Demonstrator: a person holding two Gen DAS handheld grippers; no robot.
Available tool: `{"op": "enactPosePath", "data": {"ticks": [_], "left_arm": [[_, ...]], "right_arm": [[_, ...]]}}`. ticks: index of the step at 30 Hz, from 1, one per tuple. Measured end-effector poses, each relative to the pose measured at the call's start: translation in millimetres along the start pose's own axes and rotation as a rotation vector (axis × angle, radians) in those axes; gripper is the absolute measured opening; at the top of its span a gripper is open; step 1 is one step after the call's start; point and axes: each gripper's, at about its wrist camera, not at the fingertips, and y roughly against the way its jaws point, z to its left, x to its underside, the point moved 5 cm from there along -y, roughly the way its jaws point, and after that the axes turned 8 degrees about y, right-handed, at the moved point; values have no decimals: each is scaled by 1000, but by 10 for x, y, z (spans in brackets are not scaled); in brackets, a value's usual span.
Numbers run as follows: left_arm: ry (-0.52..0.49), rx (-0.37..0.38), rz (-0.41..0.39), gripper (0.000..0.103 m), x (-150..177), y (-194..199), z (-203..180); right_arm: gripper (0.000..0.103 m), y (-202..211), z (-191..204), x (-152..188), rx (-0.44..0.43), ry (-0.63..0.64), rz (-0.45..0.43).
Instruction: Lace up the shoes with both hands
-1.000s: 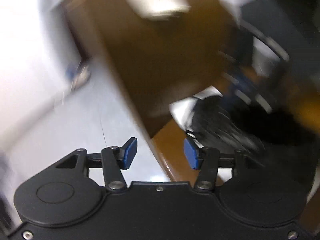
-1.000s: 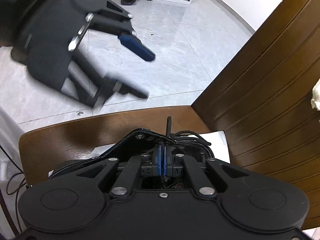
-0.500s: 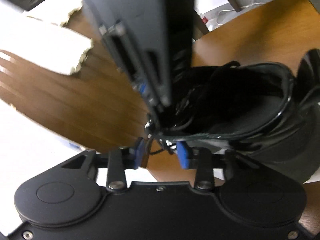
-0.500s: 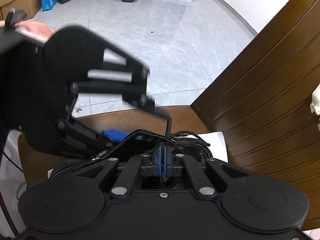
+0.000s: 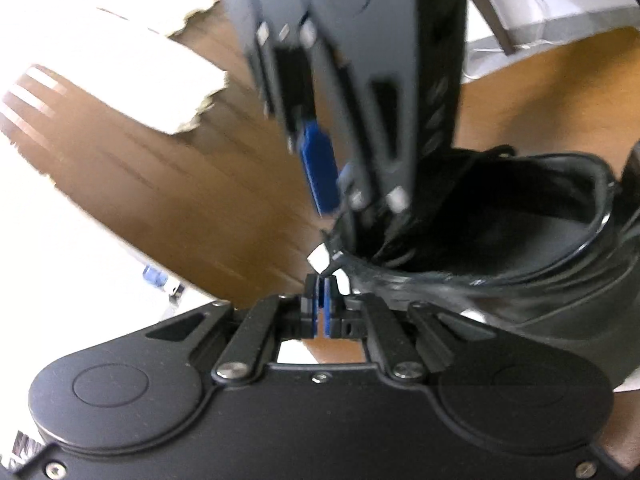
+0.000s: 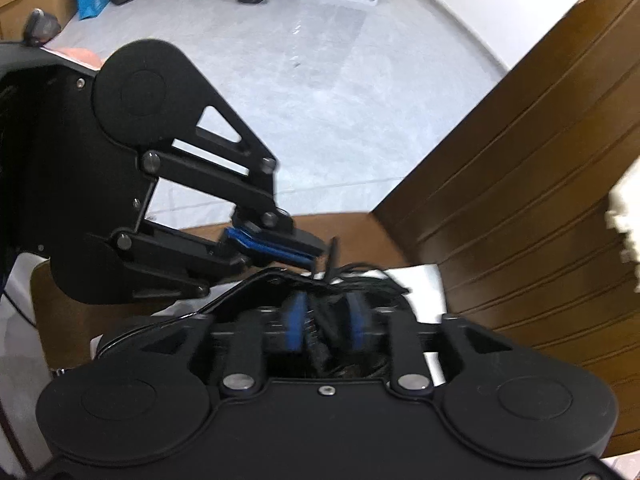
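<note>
The left gripper (image 5: 320, 286) is pressed closed at the black shoe (image 5: 520, 248) (whether lace is caught cannot be told). The right gripper (image 6: 326, 320) is parted over the laces (image 6: 360, 278).

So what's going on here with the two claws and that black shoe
A person is lacing a black shoe that sits on a wooden chair seat, working a hand-held claw in each hand. The left claw is shut right at the shoe's rim, apparently pinching the black lace end, though blur hides the contact. The right claw sits over the shoe's opening with its blue pads apart, lace strands between them, so it looks like a handover from right to left.
</note>
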Motion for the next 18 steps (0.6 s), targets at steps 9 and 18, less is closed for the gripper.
{"op": "enactPosePath", "data": {"ticks": [9, 18], "left_arm": [[122, -106, -15, 3, 84, 84, 402], [221, -99, -61, 3, 84, 212, 522]], "right_arm": [[48, 349, -258, -38, 68, -65, -39], [48, 263, -129, -310, 54, -69, -147]]}}
